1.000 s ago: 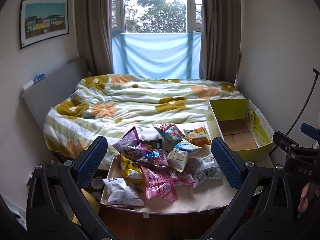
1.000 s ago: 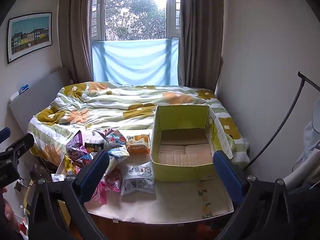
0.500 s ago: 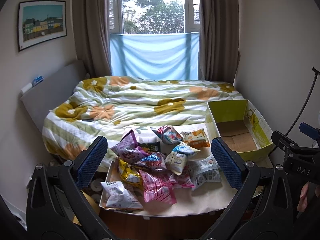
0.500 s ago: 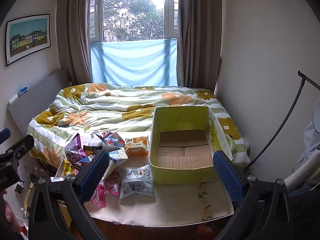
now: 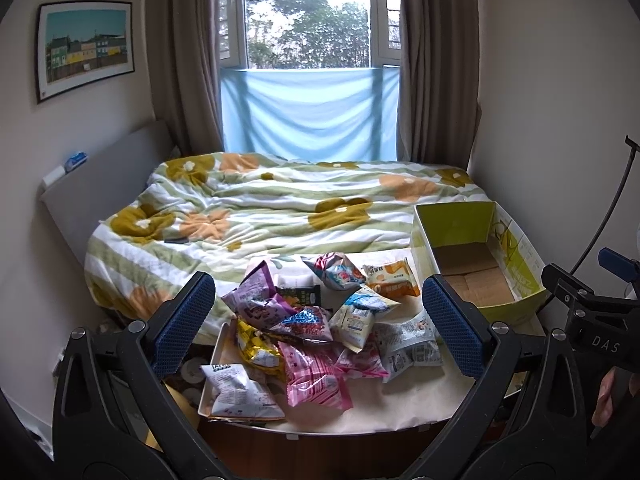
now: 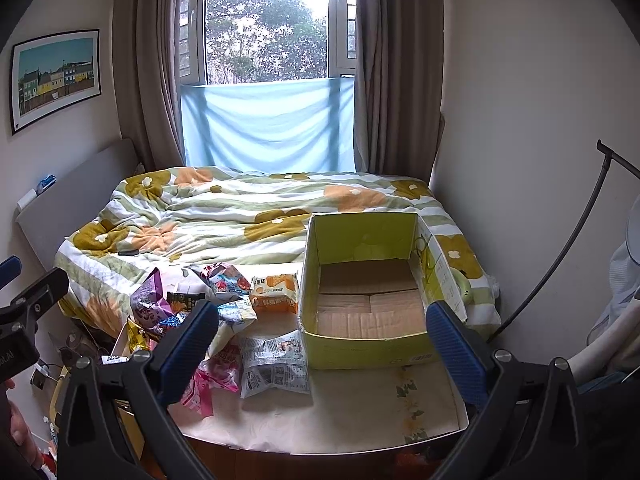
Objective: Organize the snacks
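Observation:
A heap of snack packets (image 5: 312,328) lies on a cream-topped table (image 5: 400,408): purple, pink, blue, yellow, white and an orange packet (image 5: 390,280). An open green cardboard box (image 5: 484,256) stands empty to their right, bare cardboard at its bottom. My left gripper (image 5: 318,322) hovers open in front of the heap, well short of it. My right gripper (image 6: 322,350) is open too, held in front of the box (image 6: 372,292) and a grey-white packet (image 6: 274,362). Neither holds anything.
Behind the table is a bed with a flowered duvet (image 5: 288,208), then a curtained window. A wall stands close on the right, with a thin black cable or rod (image 6: 560,252) arching beside it. A white tray edge (image 5: 212,364) sits under the left packets.
Both views have pulled back and risen slightly, so table, packets and box sit a little lower and farther. Nothing was grasped or shifted.

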A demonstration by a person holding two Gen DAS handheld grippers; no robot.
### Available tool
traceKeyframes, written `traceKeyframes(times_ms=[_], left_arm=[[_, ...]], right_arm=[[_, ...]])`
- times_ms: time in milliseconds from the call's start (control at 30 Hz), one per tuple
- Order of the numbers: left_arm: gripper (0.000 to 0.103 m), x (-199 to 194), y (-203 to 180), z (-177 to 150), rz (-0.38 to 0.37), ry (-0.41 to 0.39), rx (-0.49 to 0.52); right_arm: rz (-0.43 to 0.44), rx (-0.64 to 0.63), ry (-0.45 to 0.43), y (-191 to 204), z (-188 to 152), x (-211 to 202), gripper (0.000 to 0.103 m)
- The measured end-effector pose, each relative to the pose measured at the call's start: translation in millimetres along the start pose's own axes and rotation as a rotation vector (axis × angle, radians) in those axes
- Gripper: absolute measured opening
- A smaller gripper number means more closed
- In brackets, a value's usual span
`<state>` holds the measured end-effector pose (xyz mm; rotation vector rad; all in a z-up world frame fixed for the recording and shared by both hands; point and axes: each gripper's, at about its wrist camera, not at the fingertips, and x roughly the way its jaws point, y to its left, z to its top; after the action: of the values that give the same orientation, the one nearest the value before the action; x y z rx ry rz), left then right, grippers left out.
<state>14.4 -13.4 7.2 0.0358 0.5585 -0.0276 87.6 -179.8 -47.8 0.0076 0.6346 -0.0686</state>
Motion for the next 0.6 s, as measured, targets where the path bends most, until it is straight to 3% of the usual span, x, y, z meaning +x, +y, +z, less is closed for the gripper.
traceKeyframes(times_ms=[600], left_arm=[[0.102, -1.8, 2.1, 0.9, 0.002, 0.005, 0.000]], right_arm=[[0.002, 0.003, 0.000, -1.2, 0.0, -0.2, 0.103]])
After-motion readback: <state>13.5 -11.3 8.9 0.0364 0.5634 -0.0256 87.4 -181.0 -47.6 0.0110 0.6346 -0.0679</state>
